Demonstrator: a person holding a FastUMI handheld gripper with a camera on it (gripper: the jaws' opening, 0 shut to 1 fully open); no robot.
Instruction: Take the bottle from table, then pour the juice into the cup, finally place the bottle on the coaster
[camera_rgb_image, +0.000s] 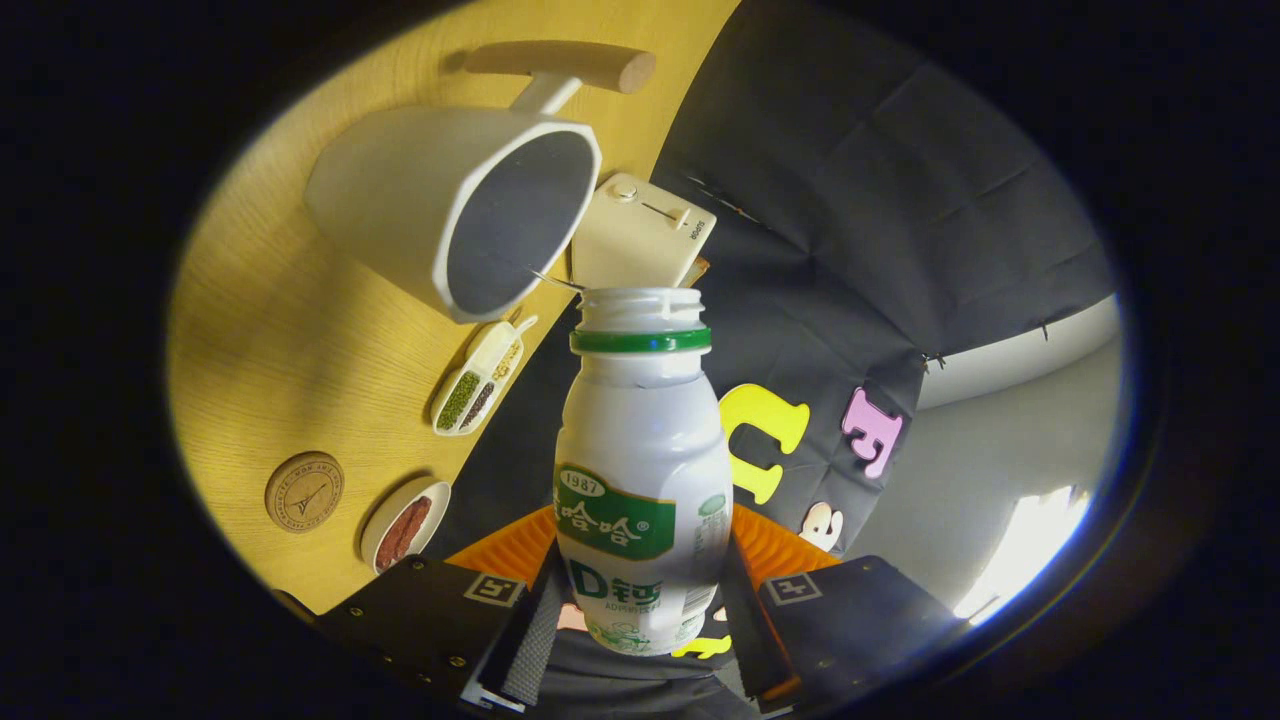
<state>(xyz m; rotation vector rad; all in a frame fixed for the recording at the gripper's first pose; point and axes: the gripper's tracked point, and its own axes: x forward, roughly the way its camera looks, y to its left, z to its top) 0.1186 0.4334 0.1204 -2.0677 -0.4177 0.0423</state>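
My tongs (642, 590) are clamped on the bottle (640, 470), a finger on each side of its lower body. It is off the desk (270, 330) and tipped, its open mouth near the rim of the white cup (450, 215) beyond. I judge pouring is underway or about to start; no juice visible. The coaster (304, 491), left of the fingers, awaits. The bottle is white plastic, uncapped, with a green neck ring.

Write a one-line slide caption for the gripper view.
Gripper shut on open bottle, tipped toward white cup on the wooden table.
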